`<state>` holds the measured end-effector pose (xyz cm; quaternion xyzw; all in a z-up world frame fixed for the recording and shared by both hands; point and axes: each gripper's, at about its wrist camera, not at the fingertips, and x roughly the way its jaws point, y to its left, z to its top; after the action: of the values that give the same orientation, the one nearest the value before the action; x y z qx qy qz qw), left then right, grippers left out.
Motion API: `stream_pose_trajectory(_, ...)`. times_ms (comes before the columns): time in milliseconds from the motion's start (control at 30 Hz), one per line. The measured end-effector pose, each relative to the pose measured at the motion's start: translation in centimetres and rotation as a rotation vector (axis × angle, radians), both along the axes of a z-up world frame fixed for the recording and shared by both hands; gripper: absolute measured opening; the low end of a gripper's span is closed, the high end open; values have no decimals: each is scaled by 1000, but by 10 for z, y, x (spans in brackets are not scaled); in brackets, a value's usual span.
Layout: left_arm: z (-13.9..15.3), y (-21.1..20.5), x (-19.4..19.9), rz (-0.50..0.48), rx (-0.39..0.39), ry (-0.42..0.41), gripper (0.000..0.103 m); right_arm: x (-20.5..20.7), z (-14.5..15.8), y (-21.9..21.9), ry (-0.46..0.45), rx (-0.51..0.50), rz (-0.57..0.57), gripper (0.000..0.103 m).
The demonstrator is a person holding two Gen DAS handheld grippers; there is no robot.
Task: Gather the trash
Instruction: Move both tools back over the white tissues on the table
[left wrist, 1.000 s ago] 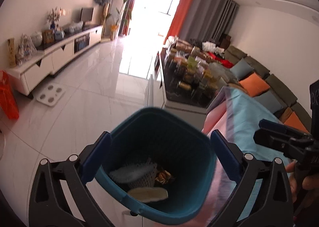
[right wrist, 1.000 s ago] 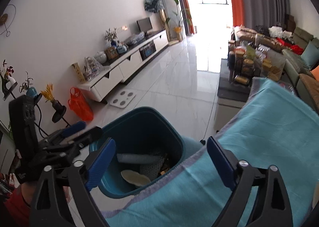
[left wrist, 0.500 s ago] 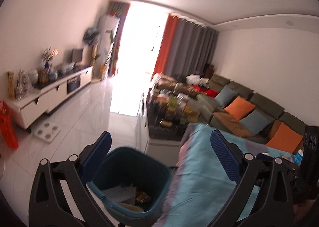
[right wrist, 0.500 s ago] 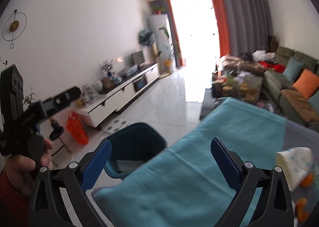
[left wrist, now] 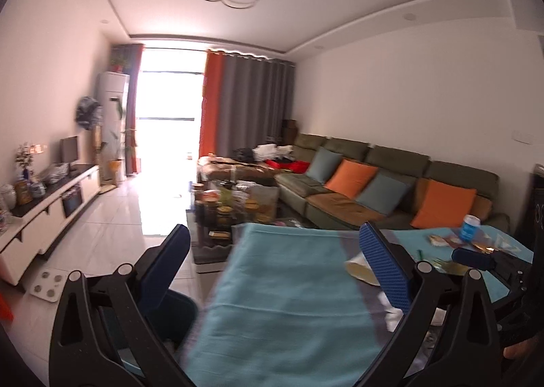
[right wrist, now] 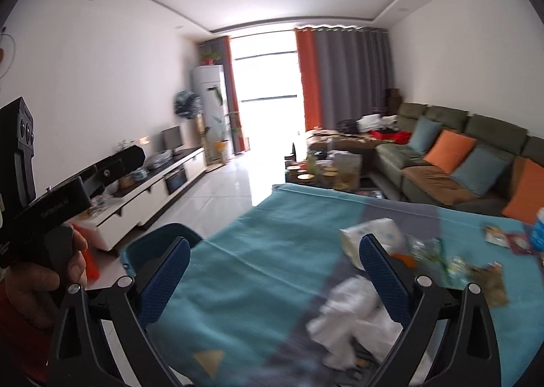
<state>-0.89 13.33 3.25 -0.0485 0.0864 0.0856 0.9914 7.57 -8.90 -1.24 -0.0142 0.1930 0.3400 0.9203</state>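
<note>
Both sets of tongs are spread and empty: the right gripper (right wrist: 272, 271) frames the lower centre, and the left gripper (left wrist: 278, 264) does likewise in its own view. Just past the right one, at lower right, lies a crumpled white tissue (right wrist: 353, 312) on the teal cloth (right wrist: 258, 251). It looks light and soft, best pinched at a raised fold. The bin (right wrist: 153, 247) stands at lower left, beside the cloth's edge.
</note>
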Motion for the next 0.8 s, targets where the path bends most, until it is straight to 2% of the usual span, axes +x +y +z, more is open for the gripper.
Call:
stream_pose_trajectory(233, -16, -55, 12, -128, 11, 52, 98, -15, -7, -45, -50, -6, -148, 96)
stream_pose_trajectory(333, -23, -71, 19, -176, -5, 73, 98, -21, -11, -63, -52, -7, -201, 96)
stream_pose_trajectory(533, -37, -105, 23, -253, 19, 88, 98, -31, -20, -87, -51, 7, -286, 96)
stream_pose_trajectory(800, -46, -116, 32, -336, 37, 114, 98, -41, -22, -107, -48, 16, -363, 96)
